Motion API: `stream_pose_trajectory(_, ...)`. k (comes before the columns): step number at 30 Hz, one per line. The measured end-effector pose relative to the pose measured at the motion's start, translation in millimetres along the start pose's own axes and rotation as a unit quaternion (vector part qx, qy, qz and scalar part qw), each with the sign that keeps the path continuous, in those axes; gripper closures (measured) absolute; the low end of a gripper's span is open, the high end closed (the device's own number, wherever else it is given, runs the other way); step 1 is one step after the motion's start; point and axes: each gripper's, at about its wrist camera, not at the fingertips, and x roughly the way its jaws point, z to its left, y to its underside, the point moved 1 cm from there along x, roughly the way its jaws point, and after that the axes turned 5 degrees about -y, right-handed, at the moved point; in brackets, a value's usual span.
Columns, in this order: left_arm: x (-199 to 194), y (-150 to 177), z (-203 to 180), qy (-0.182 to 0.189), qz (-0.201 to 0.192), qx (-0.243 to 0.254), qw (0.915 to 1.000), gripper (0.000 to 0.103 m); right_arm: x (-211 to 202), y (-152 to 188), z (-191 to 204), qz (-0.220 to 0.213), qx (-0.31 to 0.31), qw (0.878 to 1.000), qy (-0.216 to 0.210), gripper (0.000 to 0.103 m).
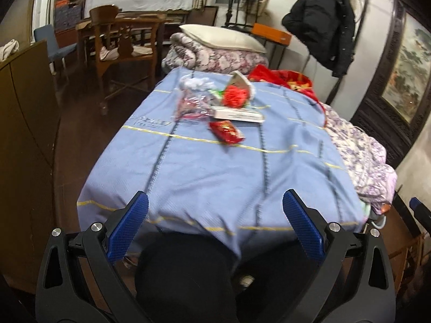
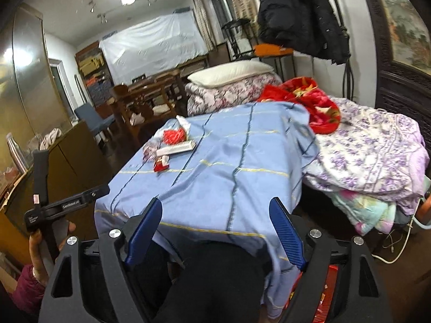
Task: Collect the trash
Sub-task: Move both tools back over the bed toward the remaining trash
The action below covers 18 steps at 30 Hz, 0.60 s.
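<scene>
I have picked up nothing yet: both my left hand-held gripper (image 1: pixel 215 210) and right hand-held gripper (image 2: pixel 216 216) gape wide and hold nothing, and the red wrapper (image 1: pixel 226 132) and other trash (image 1: pixel 215 102) still lie on the blue sheet (image 1: pixel 215 177).

Left gripper (image 1: pixel 215 215), seen from its own wrist: blue-padded jaws stand wide apart with nothing between them, above the near edge of a bed covered by a blue sheet (image 1: pixel 210 167). Toward the bed's far end lies a litter cluster: red wrapper (image 1: pixel 226 132), flat white box (image 1: pixel 238 115), red mesh bundle (image 1: pixel 236 95), clear plastic bag (image 1: pixel 191 105). Folded quilts and a pillow (image 1: pixel 221 39) occupy the far edge.
</scene>
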Motion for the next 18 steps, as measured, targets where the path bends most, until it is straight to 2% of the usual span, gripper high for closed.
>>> stream_pose_trajectory(7, 46.6, -27.9, -3.7, 0.004, 0.027, 0.004, 0.9996, 0.007, 32.8, -2.9, 8.1, 0.026, 0.000, 1.000, 0.011, 0.023)
stream_pose_trajectory(12, 81.0, -49.1, -18.8, 0.001, 0.040, 0.022, 0.9990, 0.007, 50.4, -4.1, -4.8, 0.037, 0.016, 0.999, 0.018, 0.023)
stream_pose_trajectory(18, 126.2, -69.5, -34.7, -0.021, 0.051, 0.045, 0.9974, 0.007, 67.0, -4.7, -22.5, 0.054, 0.032, 0.998, 0.029, 0.023)
